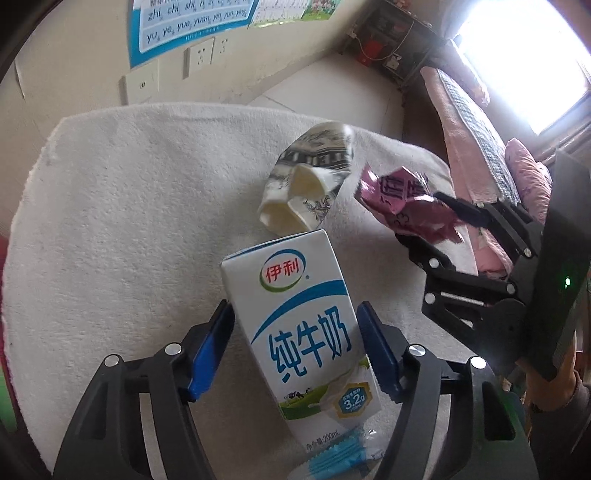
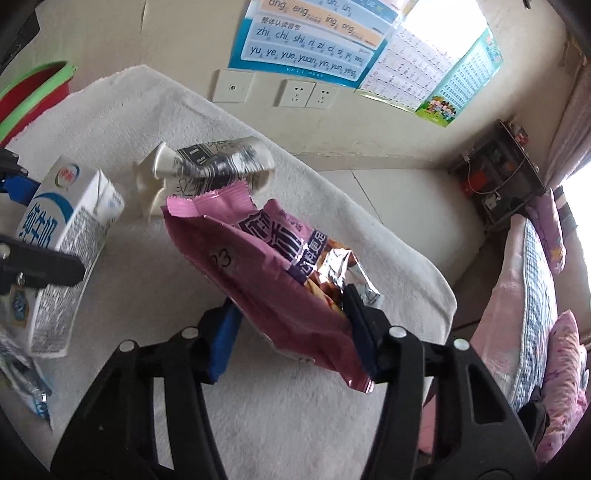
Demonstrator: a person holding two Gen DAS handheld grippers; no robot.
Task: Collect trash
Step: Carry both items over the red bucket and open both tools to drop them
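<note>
Left gripper [image 1: 295, 343] has its blue pads on both sides of the milk carton [image 1: 299, 325], and from the left wrist cam they look pressed right up against its sides, so it's clamped on the carton. The carton stands a bit tilted on the white towel [image 1: 129, 221], blue lettering facing the camera. Just in front of its base there's a small blue-and-clear wrapper [image 1: 340, 458] lying on the towel, touching or almost touching the carton, can't say which.

Right gripper [image 2: 291, 328] is clamped on the pink snack bag [image 2: 266, 266]. The bag is crumpled, torn open at the top, and looks lifted off the towel [image 2: 147, 295], with the pads pinching its lower part from both sides. In the left cam you can see the same bag [image 1: 406, 199] sticking out of the right gripper [image 1: 424, 218] over the right edge of the towel.

Behind both of those sits a squashed paper cup [image 1: 310, 181], lying on its side on the towel with the cream inside showing. In the right cam the cup [image 2: 207, 166] is just behind the top edge of the bag, between it and the carton [image 2: 62, 236]; whether they touch I can't tell.

Wall at the back has a pinyin poster [image 2: 314, 33] and sockets [image 2: 306, 94].
</note>
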